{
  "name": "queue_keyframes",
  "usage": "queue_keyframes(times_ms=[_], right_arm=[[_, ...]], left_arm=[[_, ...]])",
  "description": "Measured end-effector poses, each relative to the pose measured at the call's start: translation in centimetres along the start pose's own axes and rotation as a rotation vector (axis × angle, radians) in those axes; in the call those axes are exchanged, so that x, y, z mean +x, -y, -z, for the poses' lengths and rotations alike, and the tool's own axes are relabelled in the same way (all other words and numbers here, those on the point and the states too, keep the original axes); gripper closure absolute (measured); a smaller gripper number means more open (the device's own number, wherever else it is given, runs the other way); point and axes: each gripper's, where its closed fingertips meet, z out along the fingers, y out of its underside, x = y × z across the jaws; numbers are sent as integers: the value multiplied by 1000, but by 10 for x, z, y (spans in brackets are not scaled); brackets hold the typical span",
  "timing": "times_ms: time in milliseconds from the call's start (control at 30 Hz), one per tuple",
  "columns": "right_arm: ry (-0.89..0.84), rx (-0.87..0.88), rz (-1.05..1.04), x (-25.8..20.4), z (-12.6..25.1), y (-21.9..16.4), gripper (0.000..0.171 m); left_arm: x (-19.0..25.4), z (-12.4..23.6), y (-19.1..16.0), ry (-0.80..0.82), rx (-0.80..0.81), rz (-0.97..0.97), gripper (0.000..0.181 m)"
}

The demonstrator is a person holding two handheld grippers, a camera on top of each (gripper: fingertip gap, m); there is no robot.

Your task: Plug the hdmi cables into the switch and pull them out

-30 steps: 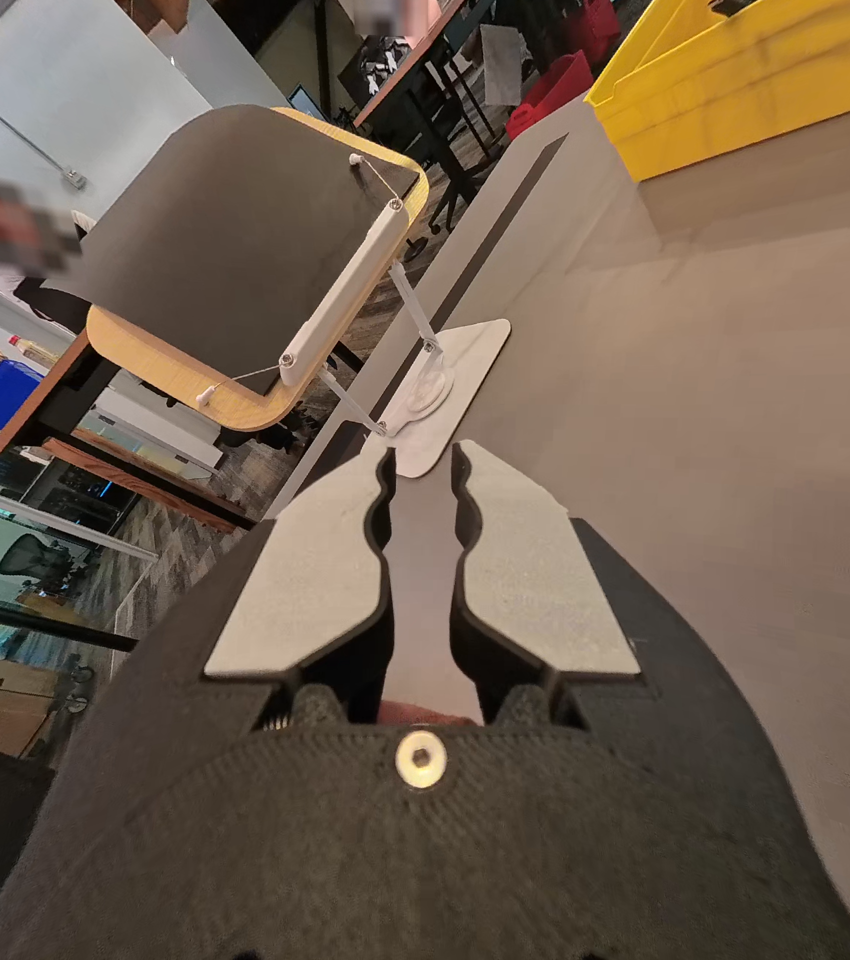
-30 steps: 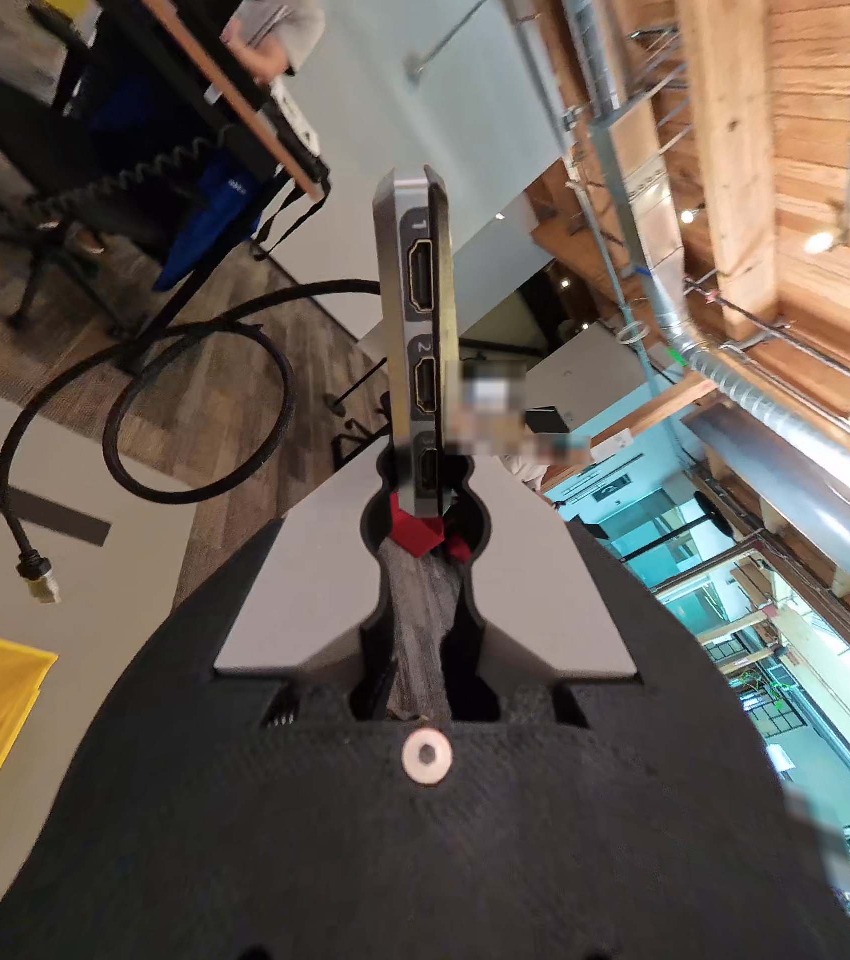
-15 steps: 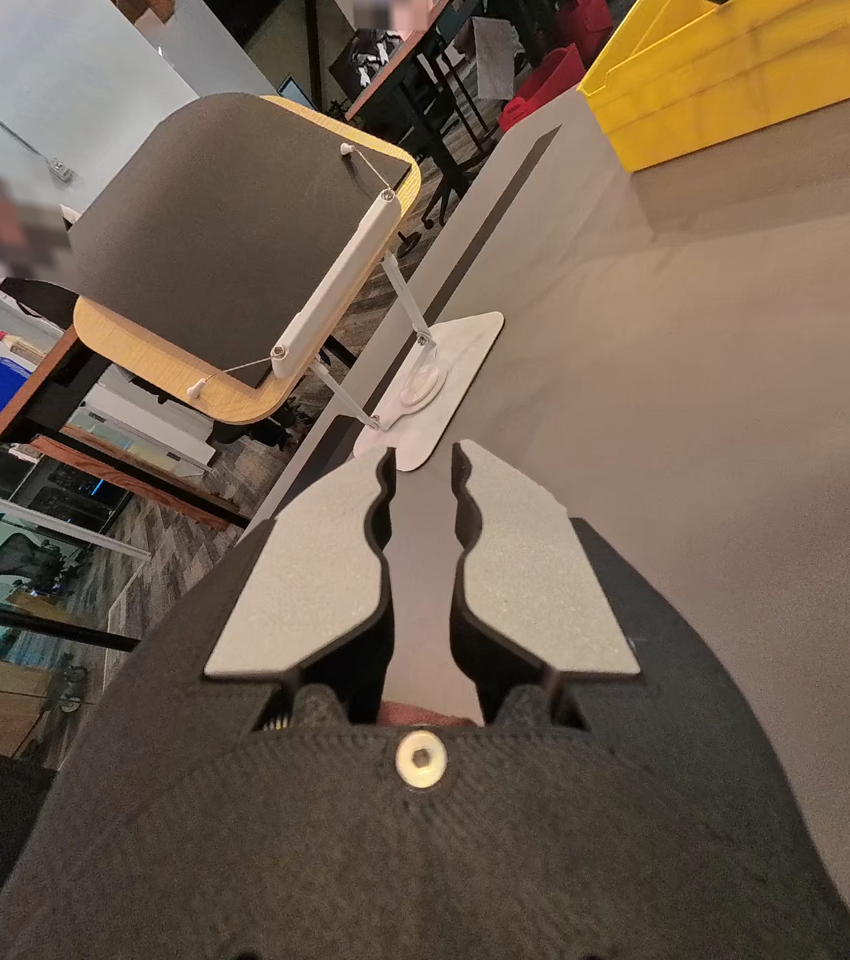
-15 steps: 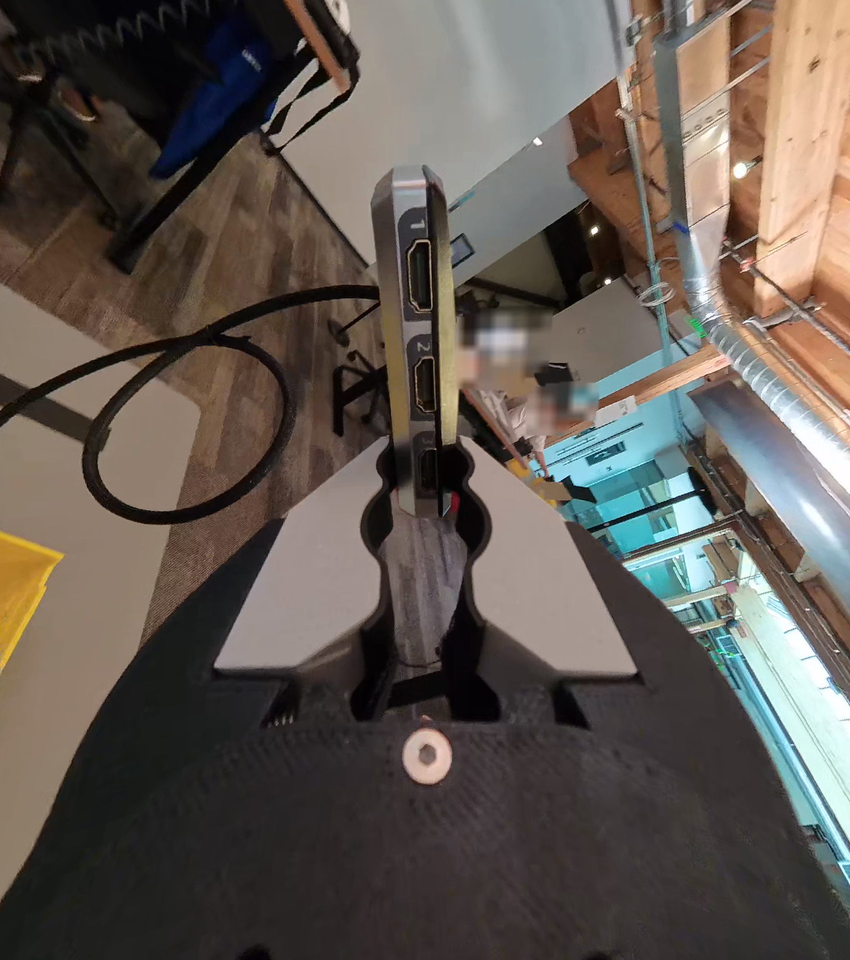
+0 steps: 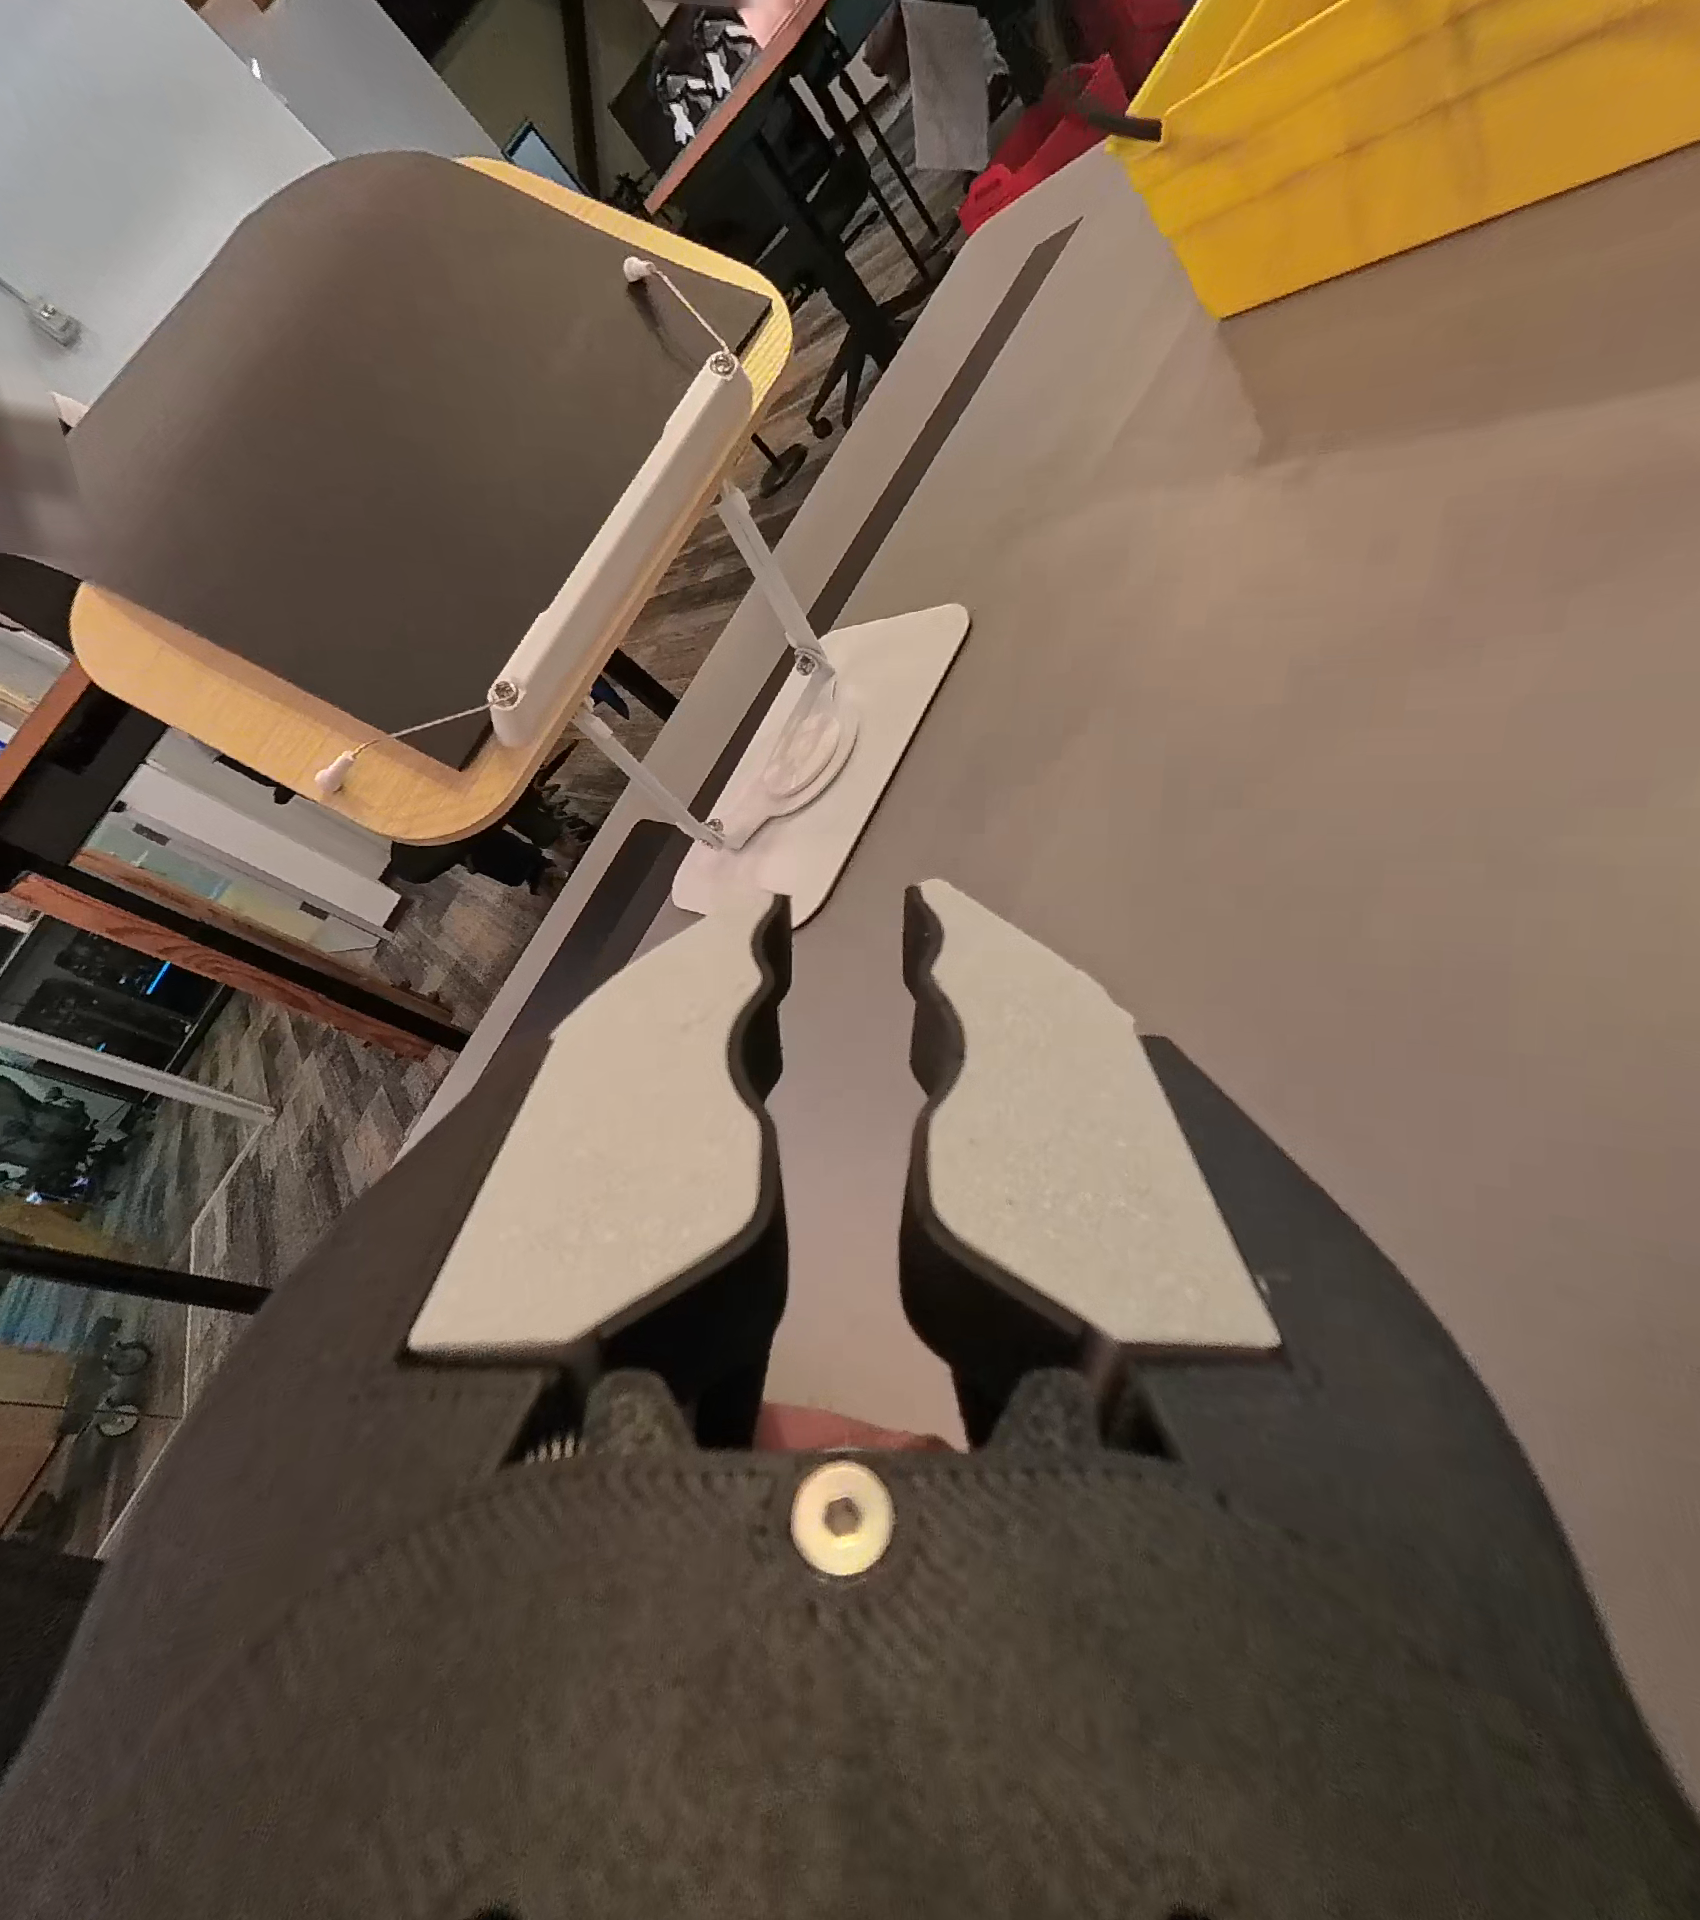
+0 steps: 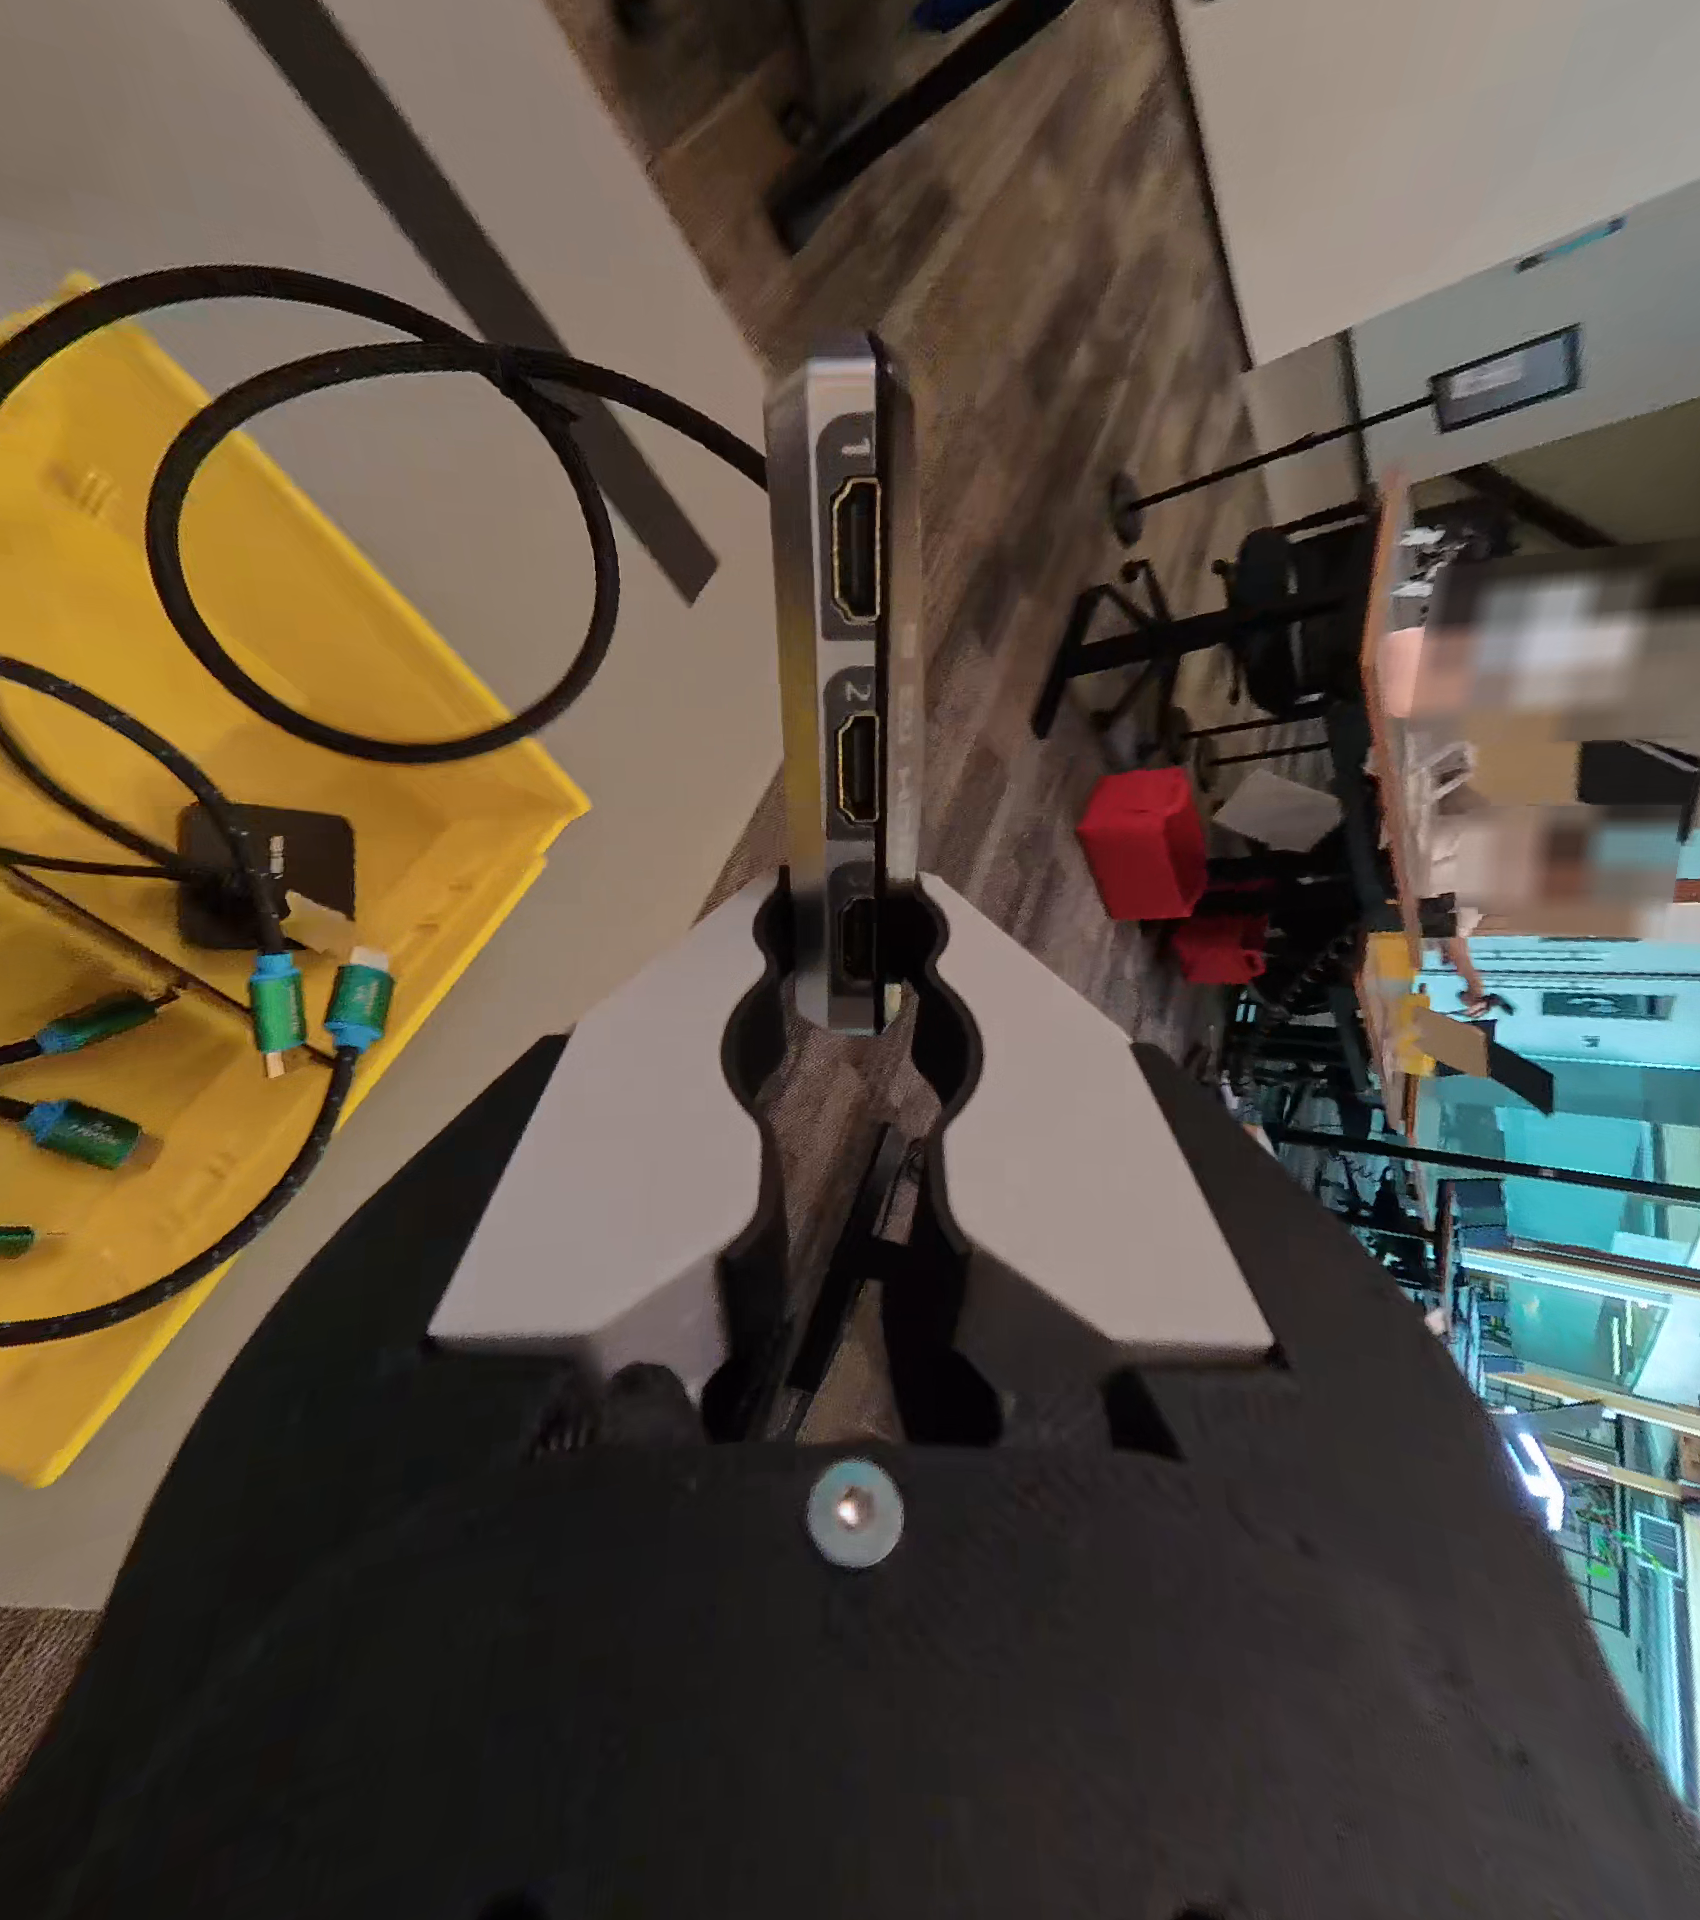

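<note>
My right gripper (image 6: pixel 851 894) is shut on the lower end of a grey HDMI switch (image 6: pixel 841 623). I hold it on edge in the air, and its three ports face me with nothing plugged in. The switch's own black braided cable (image 6: pixel 607 582) loops off to the left. Several HDMI cables with green and blue plugs (image 6: pixel 277 1003) lie in a yellow bin (image 6: pixel 513 769) at the left. My left gripper (image 5: pixel 846 914) is open and empty, low over the grey table (image 5: pixel 1345 831). No cable or switch shows in the left wrist view.
A white stand base (image 5: pixel 825 748) sits on the table just past my left fingertips and carries a dark panel on a wooden board (image 5: pixel 389 436). A yellow bin (image 5: pixel 1448 156) stands at the far right of the table. A small black box (image 6: pixel 306 852) lies in the bin among the cables. One gripper's finger ends stand about 60 centimetres off the other's.
My right gripper has swung round with the switch still in its grasp, so the yellow bin and its cables have come into view. My left gripper has barely moved and stays open.
</note>
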Motion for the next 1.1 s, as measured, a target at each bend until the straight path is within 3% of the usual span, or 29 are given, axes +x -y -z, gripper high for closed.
queue_keyframes(times_ms=[267,500,800,1100], right_arm=[[85,-42,38,-59,-63,-29,154],[215,-10,45,-110,-60,-39,154],[457,-180,209,-150,-72,-49,146],[701,-419,294,-177,-109,-51,149]], left_arm=[[1,2,-2,-2,-6,-10,162],[-1,1,-5,5,-12,-15,162],[6,-2,-4,-7,-15,-41,161],[6,-1,-3,-2,-16,-58,161]])
